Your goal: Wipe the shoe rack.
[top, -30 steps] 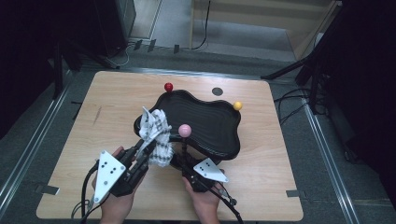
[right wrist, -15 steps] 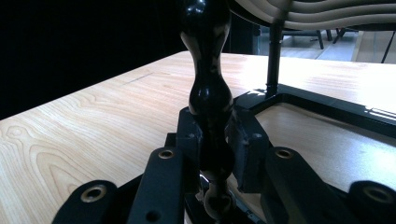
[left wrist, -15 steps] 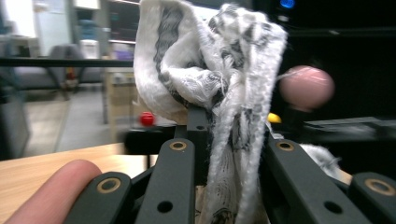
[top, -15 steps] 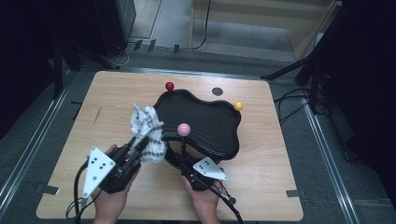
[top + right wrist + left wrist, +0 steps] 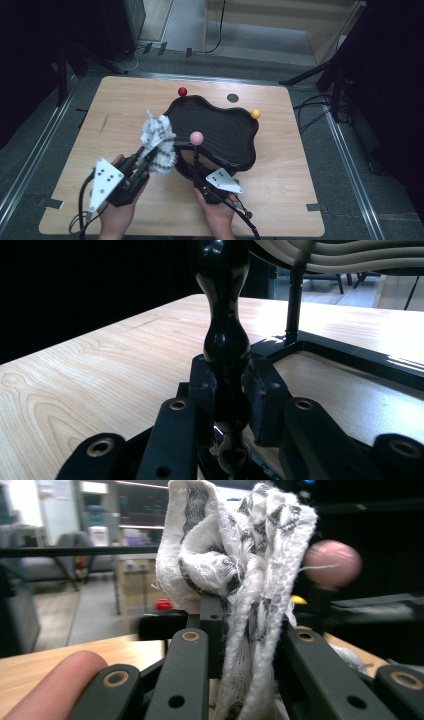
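A crumpled white cloth with a dark pattern (image 5: 159, 137) (image 5: 235, 580) stands up from my left gripper (image 5: 150, 154) (image 5: 245, 630), which is shut on it, just left of the black wavy tray (image 5: 220, 125). My right gripper (image 5: 196, 171) (image 5: 230, 385) is shut on the black turned post (image 5: 226, 340) at the tray's near edge. A pink ball (image 5: 196, 138) (image 5: 332, 564) tops that post. The cloth hangs beside the pink ball, at the tray's left rim.
A red ball (image 5: 182, 92) and a yellow ball (image 5: 255, 113) top the tray's other posts. A small black disc (image 5: 232, 98) lies on the wooden table behind the tray. The tray's black base frame (image 5: 350, 357) rests on the table under it.
My left gripper has shifted slightly to the left with the cloth in it. The right gripper has stayed on the post.
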Available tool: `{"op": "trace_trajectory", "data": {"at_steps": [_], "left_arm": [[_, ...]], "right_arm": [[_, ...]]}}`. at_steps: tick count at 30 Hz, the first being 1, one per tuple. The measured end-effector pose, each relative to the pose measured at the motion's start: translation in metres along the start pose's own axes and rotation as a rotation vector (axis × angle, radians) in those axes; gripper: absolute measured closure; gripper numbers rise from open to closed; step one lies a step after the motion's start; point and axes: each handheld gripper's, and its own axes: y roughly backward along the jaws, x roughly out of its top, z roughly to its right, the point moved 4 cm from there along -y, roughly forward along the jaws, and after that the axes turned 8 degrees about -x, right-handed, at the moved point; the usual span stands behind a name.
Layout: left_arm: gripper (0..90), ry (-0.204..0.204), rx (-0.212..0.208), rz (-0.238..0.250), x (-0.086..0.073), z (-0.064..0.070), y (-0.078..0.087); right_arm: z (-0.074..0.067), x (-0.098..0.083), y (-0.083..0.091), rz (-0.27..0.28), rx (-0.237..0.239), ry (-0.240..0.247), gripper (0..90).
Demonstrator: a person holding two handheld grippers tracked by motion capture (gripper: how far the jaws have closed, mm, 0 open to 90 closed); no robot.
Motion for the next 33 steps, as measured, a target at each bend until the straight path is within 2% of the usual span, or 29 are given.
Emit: {"op": "trace_trajectory", "data": {"at_steps": [3, 6, 10, 14, 17, 19, 23, 27, 33], "left_arm": [[79.1, 0.038, 0.004, -0.005, 0.000, -0.018, 0.002], [79.0, 0.058, -0.004, -0.007, -0.003, -0.027, -0.001], [78.9, 0.063, -0.056, -0.004, -0.006, -0.031, -0.007], [78.9, 0.047, -0.079, -0.021, -0.013, -0.032, -0.017], [78.8, 0.067, -0.103, -0.034, -0.020, -0.037, -0.026], [78.7, 0.082, -0.139, -0.044, -0.023, -0.039, -0.034], [78.6, 0.071, -0.204, -0.073, -0.028, -0.038, -0.051], [78.5, 0.055, -0.248, -0.112, -0.036, -0.030, -0.069], [78.3, 0.046, -0.242, -0.150, -0.051, -0.025, -0.088]], "right_arm": [[0.001, 0.000, 0.001, -0.001, 0.000, 0.000, 75.4], [0.003, -0.001, 0.005, -0.009, 0.004, -0.006, 75.4], [0.009, -0.001, 0.012, -0.009, 0.002, 0.002, 75.4], [0.022, -0.002, 0.023, -0.008, -0.007, 0.009, 75.4], [0.030, -0.002, 0.032, -0.024, 0.006, -0.006, 75.4], [0.037, -0.003, 0.038, -0.023, 0.004, -0.003, 75.4], [0.050, -0.003, 0.048, -0.023, -0.014, -0.011, 75.4], [0.063, -0.003, 0.056, -0.024, -0.050, -0.022, 75.4], [0.078, -0.003, 0.062, -0.025, -0.081, -0.052, 75.4]]}}
